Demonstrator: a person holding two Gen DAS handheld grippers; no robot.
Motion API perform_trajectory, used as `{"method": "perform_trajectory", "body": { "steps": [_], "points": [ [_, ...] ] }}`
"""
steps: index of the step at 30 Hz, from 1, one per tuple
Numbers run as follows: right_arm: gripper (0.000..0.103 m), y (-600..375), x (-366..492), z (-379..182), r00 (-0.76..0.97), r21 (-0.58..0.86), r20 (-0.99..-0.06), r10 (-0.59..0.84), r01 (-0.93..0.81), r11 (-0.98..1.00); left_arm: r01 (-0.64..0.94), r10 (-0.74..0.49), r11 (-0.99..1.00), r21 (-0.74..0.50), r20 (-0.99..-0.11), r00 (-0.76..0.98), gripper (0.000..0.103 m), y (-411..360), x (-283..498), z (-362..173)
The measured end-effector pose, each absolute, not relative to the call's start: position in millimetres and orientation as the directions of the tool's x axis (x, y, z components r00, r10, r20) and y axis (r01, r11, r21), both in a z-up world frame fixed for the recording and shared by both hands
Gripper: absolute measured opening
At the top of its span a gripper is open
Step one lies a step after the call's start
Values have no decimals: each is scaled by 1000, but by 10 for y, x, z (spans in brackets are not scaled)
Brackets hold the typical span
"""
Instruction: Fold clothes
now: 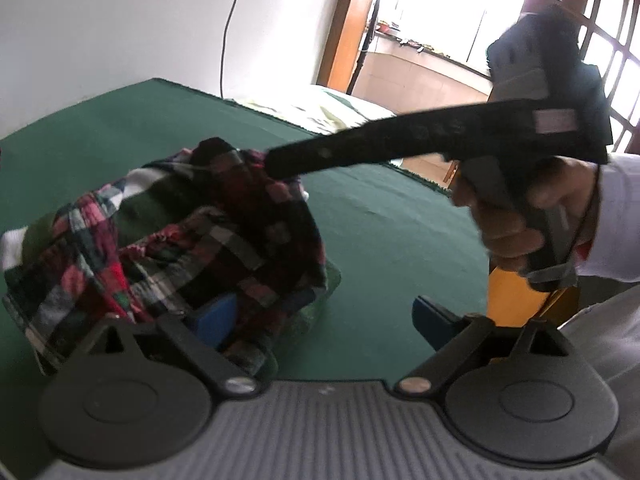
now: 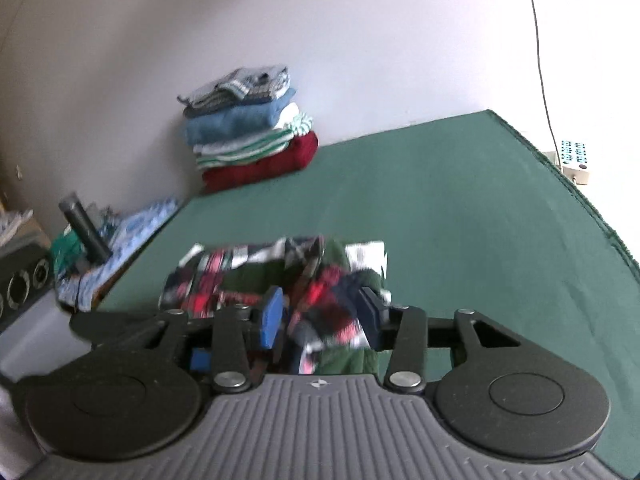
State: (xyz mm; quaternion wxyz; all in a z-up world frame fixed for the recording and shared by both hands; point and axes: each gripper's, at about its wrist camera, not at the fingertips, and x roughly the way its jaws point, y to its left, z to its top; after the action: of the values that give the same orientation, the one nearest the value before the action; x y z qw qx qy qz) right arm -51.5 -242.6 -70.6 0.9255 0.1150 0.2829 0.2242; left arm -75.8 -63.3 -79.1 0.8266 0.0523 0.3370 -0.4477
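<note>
Plaid garment (image 1: 168, 240) lies bunched (red, green, white checks) on green cloth (image 1: 380, 220).

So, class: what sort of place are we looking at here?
Probably a bedroom at home. A bed under a green cover serves as the work surface, a stack of folded clothes sits against the wall, and a wooden-framed window stands behind.

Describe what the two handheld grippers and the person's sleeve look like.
Each gripper, left and right, has a ribbed grey body, black round pivot discs, black linkage arms with silver rivets and blue pads. The sleeve is white.
</note>
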Motion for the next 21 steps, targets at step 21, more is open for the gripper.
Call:
{"method": "perform_trajectory", "body": {
  "steps": [21],
  "points": [
    [34,-2394,-460,-715,690,300,-526,497,-396,868,771,-693,600,-215,-621,366,87,-312,-758,-464]
  ]
}}
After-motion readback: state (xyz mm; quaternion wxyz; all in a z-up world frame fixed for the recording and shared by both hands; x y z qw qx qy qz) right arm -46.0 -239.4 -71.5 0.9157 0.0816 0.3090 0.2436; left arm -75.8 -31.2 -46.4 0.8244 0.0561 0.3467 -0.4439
